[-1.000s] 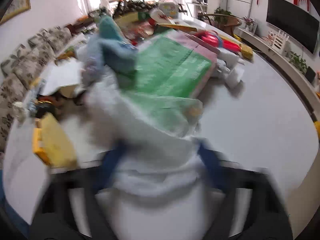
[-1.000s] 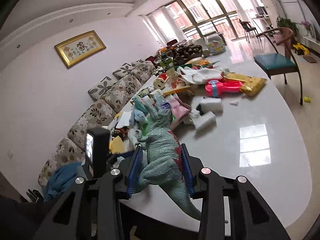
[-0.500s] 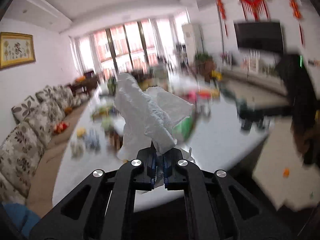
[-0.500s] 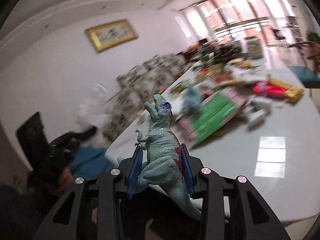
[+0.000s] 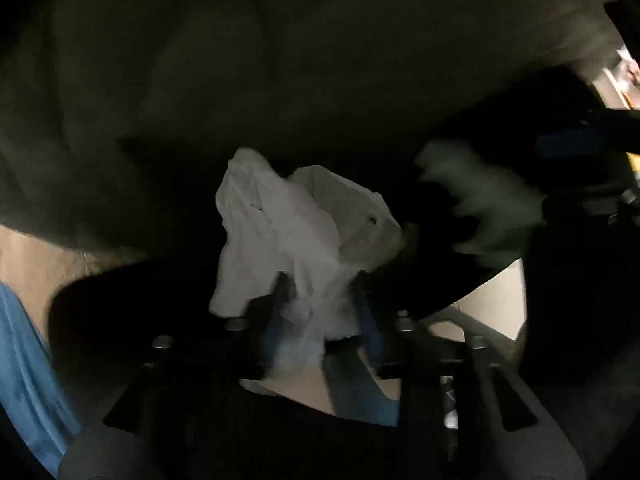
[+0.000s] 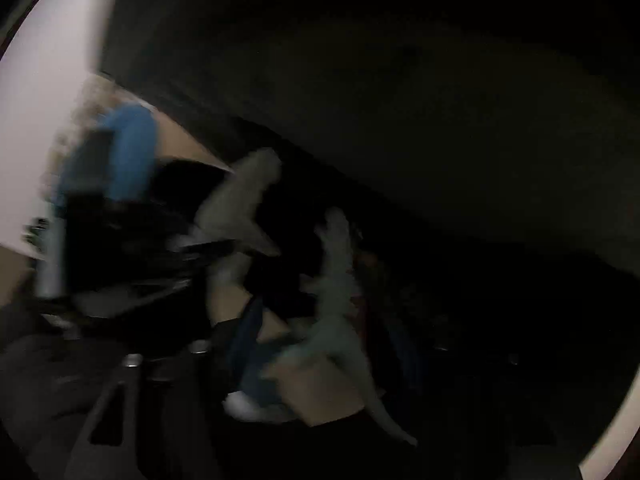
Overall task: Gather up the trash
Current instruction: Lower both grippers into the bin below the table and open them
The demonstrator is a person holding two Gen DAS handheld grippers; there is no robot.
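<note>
Both views are dark and blurred, under a dark surface, likely the table's underside (image 5: pixel 320 60). A crumpled white plastic bag (image 5: pixel 296 232) sits between my left gripper's (image 5: pixel 320 300) blue fingers (image 5: pixel 276 320), which now stand apart. The bag also shows in the right wrist view (image 6: pixel 240 200). My right gripper (image 6: pixel 320 320) holds a grey-green toy dinosaur (image 6: pixel 336 300) between its fingers. The dinosaur shows blurred in the left wrist view (image 5: pixel 488 200), right of the bag.
Beige floor (image 5: pixel 492 304) shows below. A blue cloth (image 5: pixel 24 380) is at the left edge of the left wrist view. A black mass (image 6: pixel 132 240), likely my left gripper's body, is left in the right wrist view.
Both grippers have swung away from the lit table into a dark space. The left fingers, pinched shut on the bag half a second ago, now stand apart. The dinosaur stays in the right gripper.
</note>
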